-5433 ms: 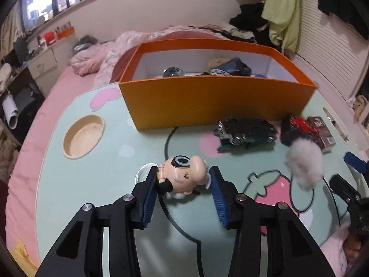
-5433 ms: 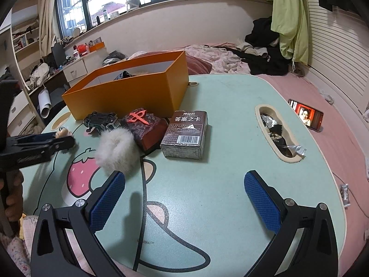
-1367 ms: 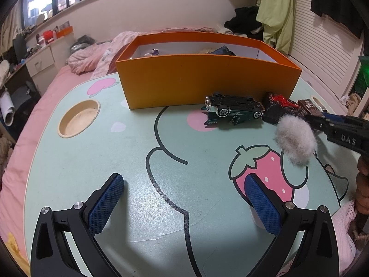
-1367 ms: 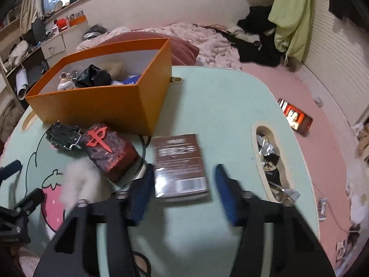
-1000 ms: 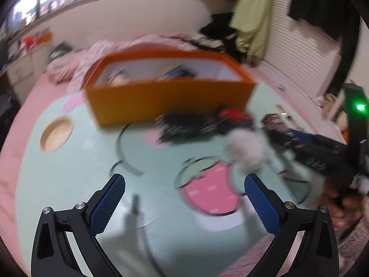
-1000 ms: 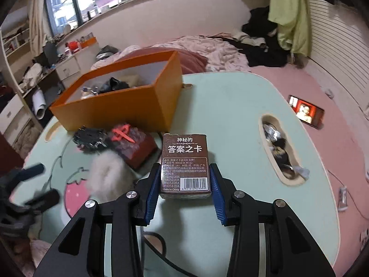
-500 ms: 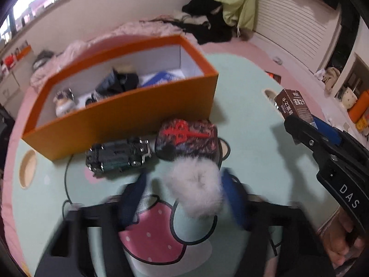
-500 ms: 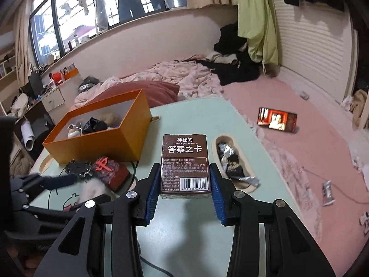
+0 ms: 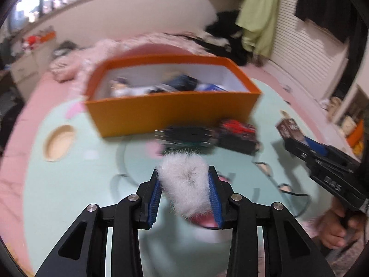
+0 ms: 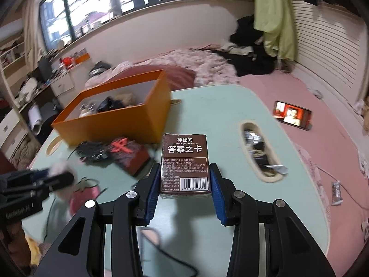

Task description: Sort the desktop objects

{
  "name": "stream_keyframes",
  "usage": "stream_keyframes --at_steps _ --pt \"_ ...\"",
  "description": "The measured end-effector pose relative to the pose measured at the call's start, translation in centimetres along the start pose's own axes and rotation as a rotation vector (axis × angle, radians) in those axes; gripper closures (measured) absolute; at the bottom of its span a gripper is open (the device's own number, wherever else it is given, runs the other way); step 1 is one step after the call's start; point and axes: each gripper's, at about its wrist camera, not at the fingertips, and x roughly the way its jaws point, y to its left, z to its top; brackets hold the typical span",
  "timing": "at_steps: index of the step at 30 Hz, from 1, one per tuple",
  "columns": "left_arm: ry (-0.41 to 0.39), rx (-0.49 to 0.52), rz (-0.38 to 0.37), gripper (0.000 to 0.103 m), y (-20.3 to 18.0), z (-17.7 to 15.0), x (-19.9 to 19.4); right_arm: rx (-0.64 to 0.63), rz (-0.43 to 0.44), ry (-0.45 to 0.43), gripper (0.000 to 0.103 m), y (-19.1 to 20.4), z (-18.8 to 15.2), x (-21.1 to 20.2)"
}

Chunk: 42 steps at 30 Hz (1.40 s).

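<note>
Since a moment ago the left gripper (image 9: 184,191) has clamped the white fluffy ball (image 9: 185,184), lifted off the mint-green table (image 9: 76,184). Beyond it sits the orange box (image 9: 170,110), with a toy car (image 9: 186,137) and red-marked pouch (image 9: 237,133) near its front wall. Right gripper (image 10: 185,191) grips the brown card box (image 10: 184,164) above the table.

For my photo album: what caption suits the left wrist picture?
Left gripper squeezes a white fluffy pompom above the mint table, facing the orange box.
</note>
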Motion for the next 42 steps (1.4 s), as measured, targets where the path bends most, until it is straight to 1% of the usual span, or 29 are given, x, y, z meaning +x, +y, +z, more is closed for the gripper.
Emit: stream_keyframes --at_steps 1,5,6,8,11,13,15,17,18,19,20,22,23,24,25,26,27,29,32,33,35,36,38,40,42 --pt "-0.009 -0.010 0.004 0.067 0.5 0.3 -0.2 -0.013 0.017 0.007 0.061 0.5 0.2 0.0" --pt "-0.037 -0.049 -0.022 0.067 2.5 2.9 -1.1 -0.090 0.066 0.022 0.061 3.1 1.8 -0.2" --pt "-0.049 -0.046 -0.019 0.067 2.6 3.7 -1.2 -0.125 0.064 0.026 0.061 3.9 2.3 -0.1" --pt "-0.063 -0.047 -0.016 0.067 2.8 5.8 -1.1 -0.165 0.031 0.018 0.061 4.9 3.5 0.0" --pt "-0.071 -0.064 -0.020 0.067 3.2 9.3 -0.1 -0.168 0.038 0.013 0.061 5.9 6.2 0.8" --pt "-0.073 -0.064 0.004 0.067 3.3 11.1 0.9 -0.167 0.036 0.020 0.061 6.5 8.4 2.2" --pt "-0.059 -0.063 0.049 0.066 3.5 12.6 2.6 -0.181 0.002 0.027 0.061 7.1 9.8 3.8" --pt "-0.036 -0.087 0.096 0.061 3.8 13.1 4.2 -0.193 -0.005 0.041 0.061 7.8 11.1 5.7" --pt "-0.020 -0.110 0.106 0.054 4.1 13.0 5.0 -0.195 0.003 0.050 0.061 7.9 11.4 6.6" --pt "-0.007 -0.134 0.089 0.043 4.3 12.8 5.6 -0.197 0.010 0.066 0.061 8.0 11.6 7.6" --pt "-0.001 -0.158 0.058 0.038 4.7 12.4 6.0 -0.193 0.014 0.088 0.061 8.0 11.6 8.5" --pt "-0.007 -0.178 0.021 0.023 4.9 11.5 6.2 -0.148 0.013 0.129 0.060 7.5 11.4 9.6" --pt "-0.003 -0.178 0.012 0.019 4.9 11.0 6.2 -0.123 0.028 0.134 0.060 7.1 11.2 9.7" --pt "0.000 -0.174 0.013 0.016 4.8 10.5 6.1 -0.105 0.050 0.128 0.057 6.8 11.0 9.5" --pt "-0.004 -0.169 0.014 0.016 4.7 10.1 6.0 -0.093 0.077 0.117 0.055 6.7 10.7 9.0" --pt "-0.012 -0.164 0.013 0.016 4.6 9.8 5.6 -0.089 0.096 0.106 0.049 6.6 10.5 8.5" --pt "-0.025 -0.159 0.012 0.016 4.6 9.4 5.1 -0.089 0.095 0.098 0.044 6.6 10.3 8.0" --pt "-0.047 -0.153 0.013 0.015 4.4 8.8 4.0 -0.097 0.048 0.069 0.038 6.9 9.8 6.6" --pt "-0.081 -0.132 0.031 0.010 4.2 7.2 1.9 -0.131 0.006 0.009 0.029 7.4 8.5 4.1" --pt "-0.091 -0.118 0.040 0.007 4.0 6.3 1.3 -0.138 -0.007 -0.009 0.028 7.5 8.0 3.3" --pt "-0.091 -0.080 0.077 0.005 3.6 4.6 0.4 -0.159 -0.033 -0.033 0.026 7.5 6.5 1.8" --pt "-0.083 -0.059 0.099 0.005 3.3 3.7 0.2 -0.169 -0.041 -0.031 0.025 7.5 5.8 1.4" --pt "-0.066 -0.024 0.120 0.005 2.7 1.7 0.1 -0.194 -0.061 0.006 0.024 7.4 3.9 0.9" --pt "-0.041 -0.013 0.122 0.005 2.3 -0.4 0.5 -0.230 -0.077 0.071 0.024 7.4 2.2 1.1" --pt "-0.009 -0.016 0.122 0.005 2.0 -1.7 1.2 -0.243 -0.080 0.106 0.024 7.1 0.6 1.3"
